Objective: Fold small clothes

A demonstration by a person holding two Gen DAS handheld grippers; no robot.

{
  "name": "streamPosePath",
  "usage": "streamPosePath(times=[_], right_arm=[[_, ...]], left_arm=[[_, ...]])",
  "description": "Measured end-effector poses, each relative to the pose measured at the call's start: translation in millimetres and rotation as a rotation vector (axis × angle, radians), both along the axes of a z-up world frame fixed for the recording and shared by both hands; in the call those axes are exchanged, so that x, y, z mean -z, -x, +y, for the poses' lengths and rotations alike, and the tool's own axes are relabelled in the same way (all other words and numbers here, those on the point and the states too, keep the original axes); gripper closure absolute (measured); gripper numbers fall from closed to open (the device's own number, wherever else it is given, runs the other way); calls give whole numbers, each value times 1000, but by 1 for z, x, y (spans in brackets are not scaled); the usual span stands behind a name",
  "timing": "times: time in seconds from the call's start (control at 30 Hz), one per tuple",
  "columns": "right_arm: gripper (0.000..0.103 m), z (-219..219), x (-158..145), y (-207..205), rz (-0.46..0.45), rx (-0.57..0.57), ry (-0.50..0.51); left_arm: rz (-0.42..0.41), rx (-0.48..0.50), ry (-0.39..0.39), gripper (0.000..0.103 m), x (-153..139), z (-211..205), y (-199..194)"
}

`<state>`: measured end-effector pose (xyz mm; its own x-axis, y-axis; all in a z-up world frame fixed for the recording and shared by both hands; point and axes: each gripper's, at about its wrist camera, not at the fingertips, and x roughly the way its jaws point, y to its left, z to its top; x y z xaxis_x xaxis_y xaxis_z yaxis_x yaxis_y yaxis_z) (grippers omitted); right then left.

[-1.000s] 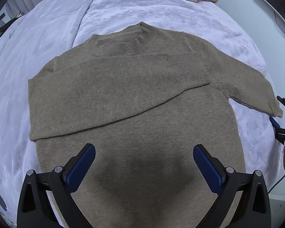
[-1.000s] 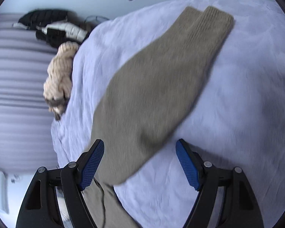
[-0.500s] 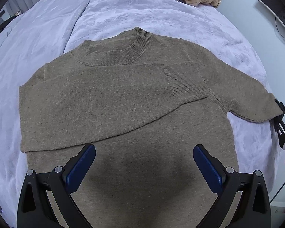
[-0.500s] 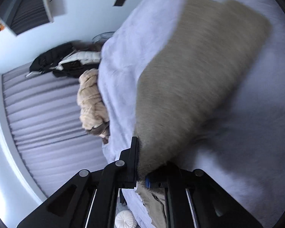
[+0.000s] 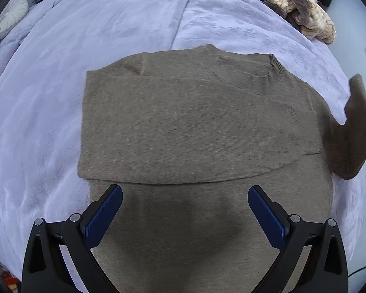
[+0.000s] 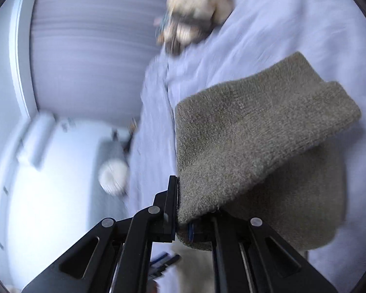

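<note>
Sweater [image 5: 195, 127] lies on the bed [image 5: 109, 36]. Our right claw [image 6: 183, 222] pinches its sleeve [image 6: 244, 146] tight; our left claw [image 5: 185, 210] hangs wide apart above it.

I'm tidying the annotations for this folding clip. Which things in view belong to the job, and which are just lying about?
Part of the job:
- olive-brown knitted sweater, one sleeve already folded across its chest
- its other sleeve, clamped in the right gripper
- left gripper, open above the hem

Lying about:
- cream ribbed knit heap
- round white pleated cushion
- lilac plush blanket, only the work surface
</note>
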<state>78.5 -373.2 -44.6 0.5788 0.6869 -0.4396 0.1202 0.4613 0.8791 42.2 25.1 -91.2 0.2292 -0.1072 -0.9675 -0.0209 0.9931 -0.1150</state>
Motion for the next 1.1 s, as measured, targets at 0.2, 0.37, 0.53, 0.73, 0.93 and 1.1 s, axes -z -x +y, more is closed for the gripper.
streamPosePath(times=[0.2, 0.37, 0.53, 0.73, 0.93, 1.1], right_arm=[[79, 121, 66, -41, 215, -187, 132], [30, 141, 92, -42, 316, -139, 151], [82, 134, 68, -54, 275, -64, 246], [88, 215, 25, -50, 75, -375, 561], [30, 265, 63, -19, 141, -580, 692], [30, 203, 65, 12, 219, -452, 538]], left_arm=[[5, -54, -3, 0, 7, 32, 4], [-34, -75, -20, 0, 3, 55, 8], [-60, -105, -10, 0, -4, 80, 11], [-88, -137, 6, 0, -7, 95, 5], [-68, -106, 71, 0, -1, 85, -4], [-30, -27, 177, 0, 7, 54, -20]])
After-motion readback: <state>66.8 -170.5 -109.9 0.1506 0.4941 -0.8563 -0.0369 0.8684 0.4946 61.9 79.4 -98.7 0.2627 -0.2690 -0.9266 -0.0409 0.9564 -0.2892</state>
